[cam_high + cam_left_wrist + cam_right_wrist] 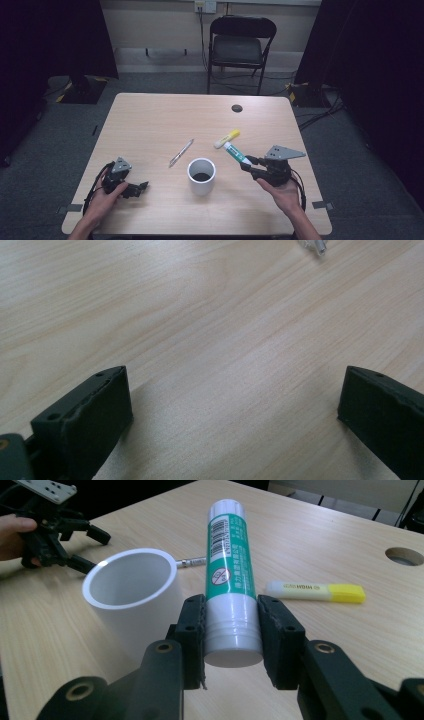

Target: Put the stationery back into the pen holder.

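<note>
White cup (201,176), pen (180,152), highlighter (226,138): one each; right tool (231,630) pinching glue stick (228,575); left tool (230,410) spread.

Yellow highlighter (227,138) and pen (181,152) on the table (150,120); black folding chair (241,47) beyond.

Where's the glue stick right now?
The glue stick is clamped between the jaws of the right hand-held gripper, lifted off the table right of the white cup, just in front of the yellow highlighter in the high view.
</note>
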{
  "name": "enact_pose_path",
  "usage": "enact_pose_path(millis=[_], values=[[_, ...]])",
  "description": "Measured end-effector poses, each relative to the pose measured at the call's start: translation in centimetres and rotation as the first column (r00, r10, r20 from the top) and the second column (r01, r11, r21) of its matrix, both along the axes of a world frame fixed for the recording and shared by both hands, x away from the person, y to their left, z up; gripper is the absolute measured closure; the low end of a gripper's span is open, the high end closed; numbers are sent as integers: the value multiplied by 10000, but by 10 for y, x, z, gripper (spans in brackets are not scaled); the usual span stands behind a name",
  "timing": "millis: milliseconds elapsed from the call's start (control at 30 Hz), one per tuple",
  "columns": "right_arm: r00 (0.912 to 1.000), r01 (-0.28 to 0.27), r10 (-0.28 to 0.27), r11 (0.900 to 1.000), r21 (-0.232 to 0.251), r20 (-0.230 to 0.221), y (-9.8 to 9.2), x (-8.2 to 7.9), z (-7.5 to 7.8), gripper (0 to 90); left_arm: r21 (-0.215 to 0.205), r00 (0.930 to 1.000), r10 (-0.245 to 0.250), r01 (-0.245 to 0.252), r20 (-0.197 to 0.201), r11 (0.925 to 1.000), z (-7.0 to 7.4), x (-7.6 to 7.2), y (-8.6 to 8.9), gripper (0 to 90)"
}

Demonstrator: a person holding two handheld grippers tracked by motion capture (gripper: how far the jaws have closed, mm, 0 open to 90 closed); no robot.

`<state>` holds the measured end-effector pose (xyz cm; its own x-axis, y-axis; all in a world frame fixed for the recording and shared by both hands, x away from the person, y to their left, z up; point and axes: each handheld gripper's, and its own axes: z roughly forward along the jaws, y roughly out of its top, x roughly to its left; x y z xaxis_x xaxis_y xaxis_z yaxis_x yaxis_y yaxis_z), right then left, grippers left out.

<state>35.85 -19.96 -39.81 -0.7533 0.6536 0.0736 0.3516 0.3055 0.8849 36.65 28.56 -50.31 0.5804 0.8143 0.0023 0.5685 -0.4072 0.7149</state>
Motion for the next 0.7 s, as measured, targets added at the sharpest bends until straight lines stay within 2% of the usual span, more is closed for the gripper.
enact_pose_path(millis=[267,333,367,400,500,533,700], values=[[9981,-594,592,9982,111,152,15,-6,11,655,-1,10000,3,-3,-6,10000,0,0,0,3],[9952,-961,960,9954,50,168,25,-12,14,655,-2,10000,1,-1,0,10000,0,0,0,3],[9952,-961,960,9954,50,168,25,-12,14,655,1,10000,-1,1,2,10000,0,0,0,3],[9922,-1235,1236,9923,-88,173,33,-16,15,655,4,10000,1,-1,-4,10000,0,0,0,3],[9889,-1479,1481,9888,-190,105,40,-20,15,655,-1,10000,2,-2,2,10000,0,0,0,3],[9850,-1724,1727,9845,-339,62,47,-22,14,655,1,10000,-3,3,0,10000,0,0,0,3],[9817,-1901,1892,9806,-482,-219,55,-20,6,655,-4,10000,-13,13,-12,10000,0,0,0,2]])
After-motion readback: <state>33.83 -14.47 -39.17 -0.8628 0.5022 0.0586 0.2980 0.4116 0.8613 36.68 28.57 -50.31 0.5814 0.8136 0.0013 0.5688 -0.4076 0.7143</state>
